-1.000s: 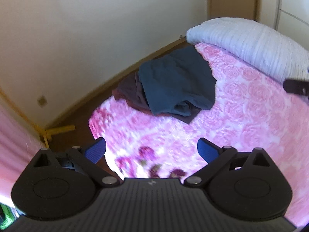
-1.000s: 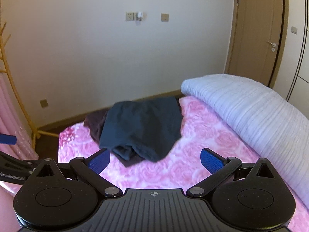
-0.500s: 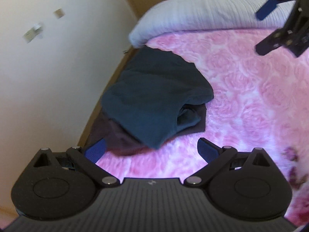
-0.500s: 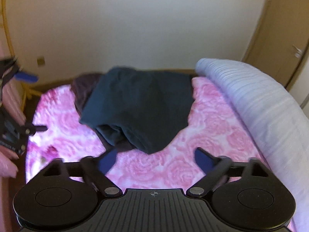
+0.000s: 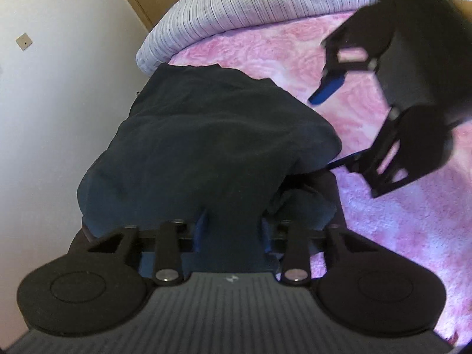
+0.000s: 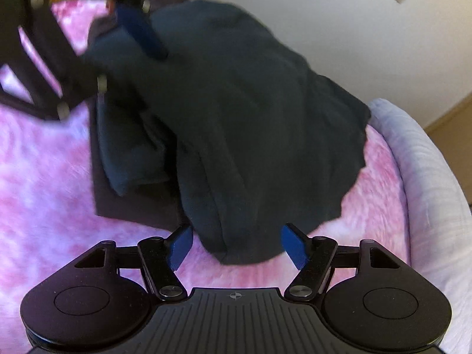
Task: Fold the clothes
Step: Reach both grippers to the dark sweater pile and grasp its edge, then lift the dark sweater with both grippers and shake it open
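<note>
Left gripper (image 5: 233,233) pinches dark teal garment (image 5: 206,147) edge; right gripper (image 6: 236,247) spread, garment's hem between fingers; striped duvet (image 6: 427,177) to its right.

Pink rose-patterned bed (image 5: 398,236) carries dark clothes (image 5: 212,141) and a striped pillow (image 5: 250,8).

Dark teal garment (image 5: 206,147) — pink rose-patterned bedspread (image 5: 383,236)
</note>
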Motion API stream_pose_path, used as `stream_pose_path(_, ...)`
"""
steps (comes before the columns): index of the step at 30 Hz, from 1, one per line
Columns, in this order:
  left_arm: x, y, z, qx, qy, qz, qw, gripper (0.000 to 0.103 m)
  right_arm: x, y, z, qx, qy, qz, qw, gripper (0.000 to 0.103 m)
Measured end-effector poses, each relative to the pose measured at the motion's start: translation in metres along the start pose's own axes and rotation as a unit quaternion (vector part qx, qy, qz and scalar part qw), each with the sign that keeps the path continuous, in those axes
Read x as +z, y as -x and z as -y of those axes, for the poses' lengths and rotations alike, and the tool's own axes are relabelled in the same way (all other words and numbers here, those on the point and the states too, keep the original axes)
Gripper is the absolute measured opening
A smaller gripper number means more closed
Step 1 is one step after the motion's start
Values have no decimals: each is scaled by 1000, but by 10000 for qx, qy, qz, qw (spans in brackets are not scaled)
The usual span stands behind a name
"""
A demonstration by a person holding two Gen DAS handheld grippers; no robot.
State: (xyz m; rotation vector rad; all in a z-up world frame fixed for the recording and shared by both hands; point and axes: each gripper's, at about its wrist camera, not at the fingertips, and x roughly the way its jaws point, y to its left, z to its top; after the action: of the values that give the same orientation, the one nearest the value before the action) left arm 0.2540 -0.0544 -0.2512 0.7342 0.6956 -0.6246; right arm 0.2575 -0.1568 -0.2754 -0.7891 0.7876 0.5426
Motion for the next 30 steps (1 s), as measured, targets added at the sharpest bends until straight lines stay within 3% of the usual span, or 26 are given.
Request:
stream_pose_path(2, 0, 4, -4, -61, -54, 33, 10000, 16, 1, -2, 5, -44, 108, -4, 9999, 51)
stream_pose_path(3, 2, 8, -6, -87, -88, 44, 9999, 15, 1, -3, 8, -65, 162, -5, 9998, 31)
stream_pose_path(4, 4, 12, -8, -111, -114, 54, 9999, 14, 2, -3, 11, -87, 216, -7, 9997, 18)
stream_pose_path(6, 10, 22, -16, -139, -110, 92, 9998, 12, 3, -5, 16, -131, 324, -11, 9994, 12)
stream_pose_path(8, 20, 38, -25, -143, -111, 173, 9997, 11, 3, -5, 22, -182, 420, -8, 9990, 10)
stream_pose_path(14, 63, 102, -33, -36, -139, 739, 9972, 8, -50, 106, 50, -733, 98, 337, 9967, 6)
stream_pose_path(21, 109, 204, 38, -182, -362, 1283, 9909, 8, -111, 234, 83, -1370, -278, 737, 9874, 5)
stream_pose_path(24, 127, 264, 102, -634, -429, 1519, 9854, 8, -137, 289, 97, -1640, -438, 907, 9813, 5)
stream_pose_path(26, 139, 303, 152, -1187, -452, 1662, 9779, 8, -172, 340, 97, -1853, -626, 885, 9767, 5)
stream_pose_path(28, 152, 339, 203, -1818, -475, 1791, 9657, 7, -221, 403, 88, -2090, -879, 754, 9710, 5)
stream_pose_path(30, 166, 374, 254, -2499, -471, 1902, 9482, 7, -268, 460, 77, -2339, -1136, 584, 9638, 5)
